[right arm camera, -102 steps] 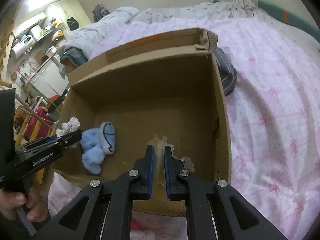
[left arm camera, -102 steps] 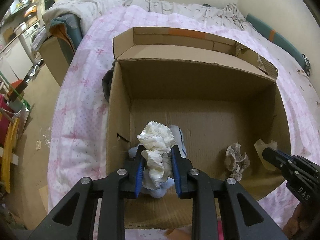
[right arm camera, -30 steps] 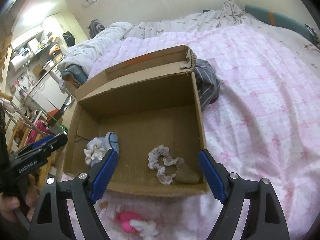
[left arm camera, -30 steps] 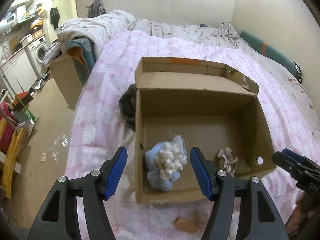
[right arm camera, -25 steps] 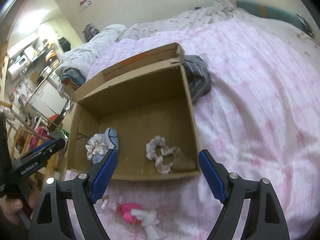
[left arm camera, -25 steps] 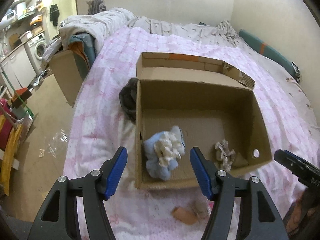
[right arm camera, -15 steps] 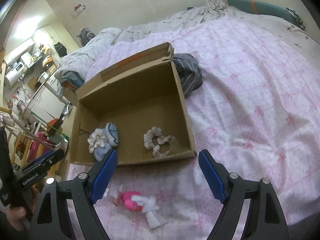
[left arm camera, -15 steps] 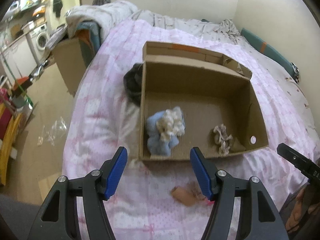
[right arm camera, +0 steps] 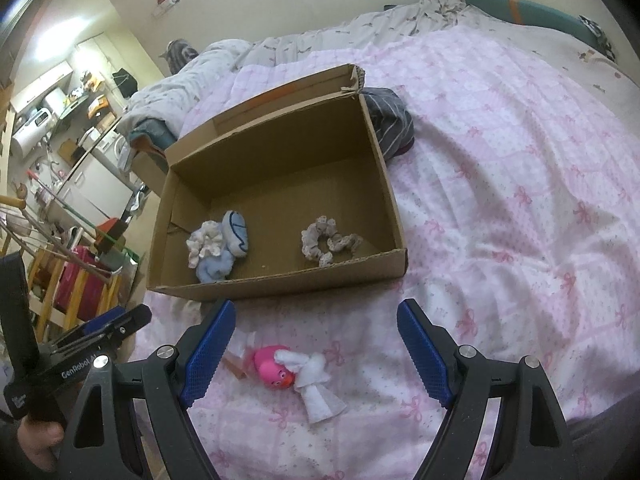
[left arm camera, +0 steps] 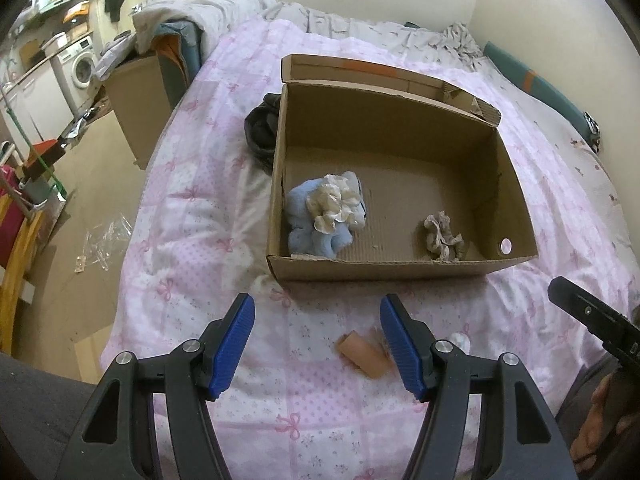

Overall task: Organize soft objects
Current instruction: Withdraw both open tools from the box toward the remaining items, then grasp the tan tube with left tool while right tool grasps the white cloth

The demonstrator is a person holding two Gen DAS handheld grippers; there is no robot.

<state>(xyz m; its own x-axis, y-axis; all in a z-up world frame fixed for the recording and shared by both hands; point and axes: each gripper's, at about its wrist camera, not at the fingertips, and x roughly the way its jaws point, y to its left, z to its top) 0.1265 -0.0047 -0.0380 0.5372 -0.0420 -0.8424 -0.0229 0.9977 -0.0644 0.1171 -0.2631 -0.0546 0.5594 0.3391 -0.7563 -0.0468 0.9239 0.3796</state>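
- Brown cardboard makes the box (left arm camera: 400, 268), which sits on the pink quilt (left arm camera: 192, 208) of a bed.
- Inside the box, near its left wall, lies a blue toy (left arm camera: 316, 236) with a white frill (left arm camera: 332, 202) on top of it.
- In the right wrist view the same blue toy (right arm camera: 224, 264) and white frill (right arm camera: 204, 242) show in the box's left corner.
- A grey scrunchie (left arm camera: 442, 232) lies near the right front corner of the box, well apart from the blue toy.
- The left gripper (left arm camera: 318, 344) hangs over the quilt in front of the box; its blue jaws are spread wide and hold nothing.
- A tan tube (left arm camera: 362, 354) lies on the quilt just beside the left gripper's right jaw, not between the jaws' tips.
- The right gripper (right arm camera: 316, 350) is also out in front of the box, jaws spread wide, holding nothing.
- A pink toy (right arm camera: 274, 366) lies on the quilt between the right gripper's jaws, closer to the left one, touching neither.
- A white cloth (right arm camera: 316, 380) lies against the pink toy, on its right side.
- A dark striped cloth (right arm camera: 390, 124) lies on the quilt, touching the box's far right corner.
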